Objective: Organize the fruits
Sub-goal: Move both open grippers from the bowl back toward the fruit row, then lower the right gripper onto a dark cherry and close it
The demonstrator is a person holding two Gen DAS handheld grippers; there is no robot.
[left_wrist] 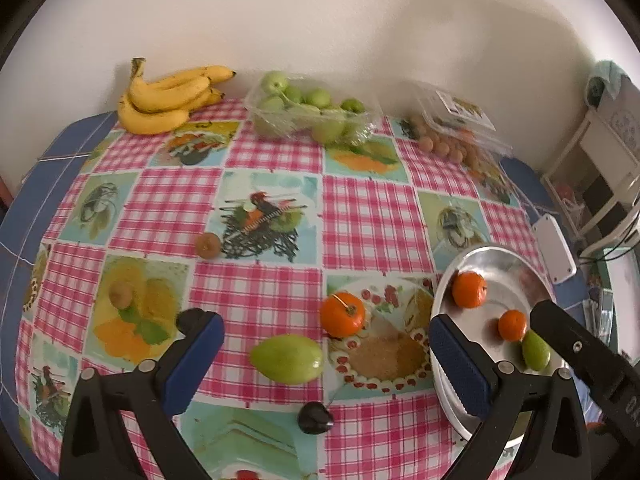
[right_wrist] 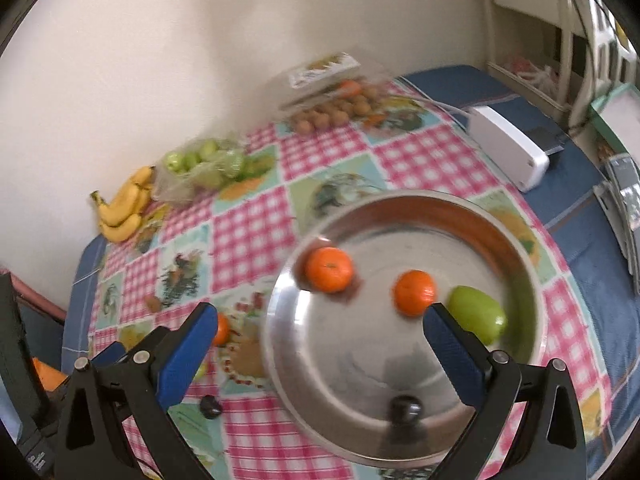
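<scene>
Metal plate (right_wrist: 404,208) holds two oranges (right_wrist: 329,269), green fruit (right_wrist: 478,312), dark, possibly cherry, fruit (right_wrist: 405,409)

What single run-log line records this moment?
left tongs: open, empty | right tongs: open, empty | metal plate: two oranges, green fruit, dark fruit | tablecloth: fruit loose
</scene>
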